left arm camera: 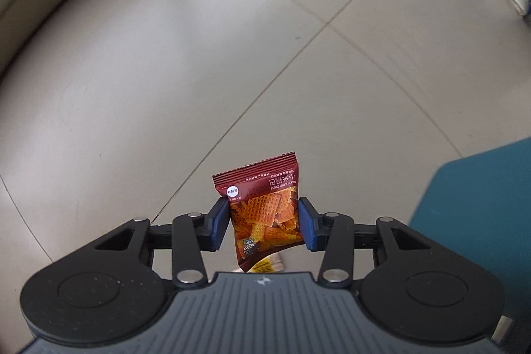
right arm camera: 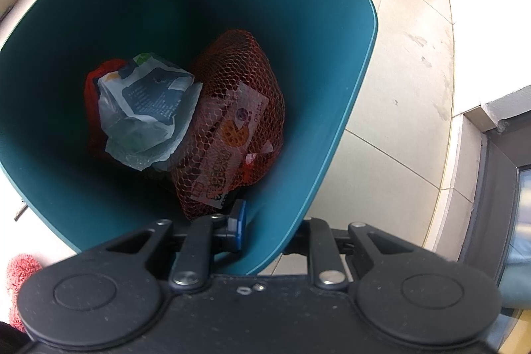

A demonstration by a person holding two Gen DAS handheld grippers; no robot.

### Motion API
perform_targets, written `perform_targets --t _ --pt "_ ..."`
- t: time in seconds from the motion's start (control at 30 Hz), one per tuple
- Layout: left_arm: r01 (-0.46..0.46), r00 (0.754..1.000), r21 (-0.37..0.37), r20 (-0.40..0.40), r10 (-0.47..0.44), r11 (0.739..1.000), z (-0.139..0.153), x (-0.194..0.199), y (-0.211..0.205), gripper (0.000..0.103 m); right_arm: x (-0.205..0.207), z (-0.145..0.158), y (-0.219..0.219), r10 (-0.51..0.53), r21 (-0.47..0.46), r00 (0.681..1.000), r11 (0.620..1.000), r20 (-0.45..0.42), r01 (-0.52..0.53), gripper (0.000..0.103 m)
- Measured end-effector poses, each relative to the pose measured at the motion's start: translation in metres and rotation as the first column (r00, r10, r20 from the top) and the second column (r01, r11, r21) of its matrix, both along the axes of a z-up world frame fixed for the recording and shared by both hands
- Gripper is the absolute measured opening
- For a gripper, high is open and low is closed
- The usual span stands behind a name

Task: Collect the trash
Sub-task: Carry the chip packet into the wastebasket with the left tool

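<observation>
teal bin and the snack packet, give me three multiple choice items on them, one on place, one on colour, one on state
1. Where is the red net bag?
A. on the floor tiles
B. inside the teal bin
C. between blue pads

2. What colour is the snack packet?
A. dark red with orange crisps pictured
B. plain white
C. green

3. What is the left hand-held gripper doing?
A. standing open and empty
B. shut on the bin's wall
C. shut on the snack packet

Answers:
1 B, the net bag lies in the bin beside a crumpled pale plastic bag.
2 A, the wrapper is dark red with orange lattice crisps printed on it.
3 C, both blue pads press the packet's sides and it hangs above the floor.
</observation>
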State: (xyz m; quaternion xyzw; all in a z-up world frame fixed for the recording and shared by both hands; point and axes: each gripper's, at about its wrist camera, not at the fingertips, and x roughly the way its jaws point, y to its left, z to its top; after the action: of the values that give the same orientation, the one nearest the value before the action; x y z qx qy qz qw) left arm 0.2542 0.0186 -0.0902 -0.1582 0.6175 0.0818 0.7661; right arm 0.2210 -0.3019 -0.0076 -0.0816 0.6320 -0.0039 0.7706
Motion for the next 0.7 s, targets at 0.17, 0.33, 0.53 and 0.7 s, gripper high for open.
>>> perform_targets --t 0.17,0.33,0.53,0.7 --pt "0.213 0.970 -0.008 0.119 -0.211 0.977 0.098 0.012 -0.055 0.043 -0.002 0.003 -0.002 -0.003 0.008 1.000 1.000 0.012 0.003 0.019" --pt "0.430 0.881 0.015 0.212 -0.423 0.903 0.171 0.014 -0.127 0.043 -0.003 0.007 -0.004 0.000 0.015 1.000 1.000 0.016 0.000 0.019" --pt "0.629 0.742 0.053 0.255 -0.620 0.775 0.178 0.024 -0.218 0.043 -0.005 0.009 -0.006 -0.002 0.018 1.000 1.000 0.025 0.002 0.019" --pt "0.694 0.693 0.048 0.228 -0.684 0.719 0.150 0.029 -0.271 0.043 -0.008 0.012 -0.007 -0.006 0.020 0.999 1.000 0.033 0.005 0.019"
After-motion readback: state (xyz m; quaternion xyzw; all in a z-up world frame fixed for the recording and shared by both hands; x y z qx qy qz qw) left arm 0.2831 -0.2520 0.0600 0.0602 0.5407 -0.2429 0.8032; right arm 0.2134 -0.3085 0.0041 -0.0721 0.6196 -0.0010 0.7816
